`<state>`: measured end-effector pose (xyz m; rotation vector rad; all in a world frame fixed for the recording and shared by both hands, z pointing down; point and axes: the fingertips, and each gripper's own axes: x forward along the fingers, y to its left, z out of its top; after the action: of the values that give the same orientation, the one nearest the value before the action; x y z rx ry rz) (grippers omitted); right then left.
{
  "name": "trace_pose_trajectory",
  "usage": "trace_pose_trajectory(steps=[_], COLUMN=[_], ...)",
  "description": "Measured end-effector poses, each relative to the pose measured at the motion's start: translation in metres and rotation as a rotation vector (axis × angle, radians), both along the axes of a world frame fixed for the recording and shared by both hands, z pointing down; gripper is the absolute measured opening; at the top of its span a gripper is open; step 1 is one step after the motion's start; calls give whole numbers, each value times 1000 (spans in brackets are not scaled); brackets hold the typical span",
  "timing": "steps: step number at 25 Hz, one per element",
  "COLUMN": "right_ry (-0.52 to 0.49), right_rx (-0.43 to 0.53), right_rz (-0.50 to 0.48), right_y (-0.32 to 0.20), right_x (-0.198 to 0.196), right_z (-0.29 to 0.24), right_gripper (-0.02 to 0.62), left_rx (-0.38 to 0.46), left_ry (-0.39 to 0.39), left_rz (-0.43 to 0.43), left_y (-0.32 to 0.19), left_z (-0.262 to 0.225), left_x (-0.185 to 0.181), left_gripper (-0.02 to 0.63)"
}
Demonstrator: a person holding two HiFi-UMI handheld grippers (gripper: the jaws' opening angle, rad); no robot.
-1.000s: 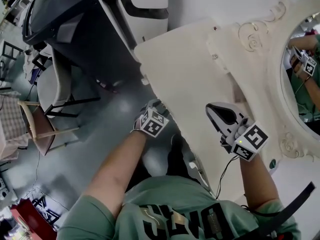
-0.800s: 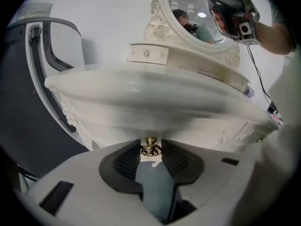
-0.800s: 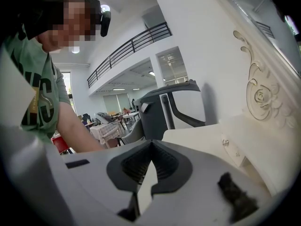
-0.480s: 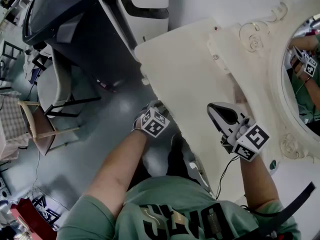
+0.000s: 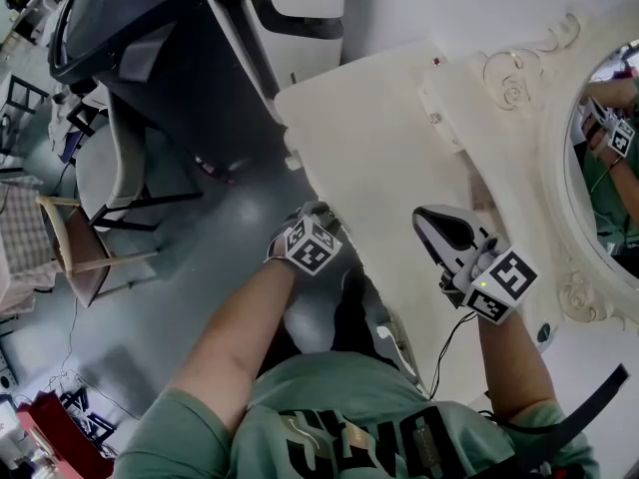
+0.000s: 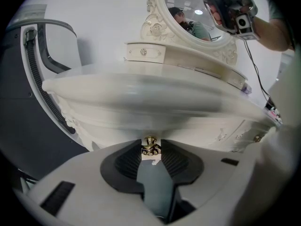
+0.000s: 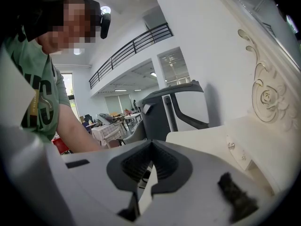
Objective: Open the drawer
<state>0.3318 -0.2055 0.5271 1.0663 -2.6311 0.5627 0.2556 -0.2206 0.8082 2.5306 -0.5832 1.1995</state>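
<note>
Left gripper [image 6: 151, 150] is down at the front of the cream dressing table [image 5: 519, 78], tucked under the overhang of the tabletop [image 5: 379, 158]. Its jaws have just been closing, and the small brass knob [image 6: 150, 145] sits right between the ribbed black pads, both pressing on its sides: clamped. The knob is ornate, a round gold cap on a fluted base. It belongs to the drawer [image 6: 117, 126], a curved cream-white front directly beneath the tabletop edge, which looks pushed in under the overhang. Right gripper [image 7: 150, 147] is up over the tabletop, jaws together at the tips with nothing between them, well apart from the drawer. The oval mirror [image 5: 609, 158] in its scrolled frame stands at the back of the tabletop
</note>
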Motion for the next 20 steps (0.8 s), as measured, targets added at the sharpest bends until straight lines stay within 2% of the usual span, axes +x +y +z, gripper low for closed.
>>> trace_pose_trajectory(steps=[20], right_ry=[-15], right_rx=[17], right_rz=[-28], right_y=[-16], right_x=[-16], right_z=[-6], right_gripper=[11], left_rx=[-15], left_ry=[-23], left_rz=[22], left_y=[11], left_z=[1], left_x=[-26], left_gripper=[133])
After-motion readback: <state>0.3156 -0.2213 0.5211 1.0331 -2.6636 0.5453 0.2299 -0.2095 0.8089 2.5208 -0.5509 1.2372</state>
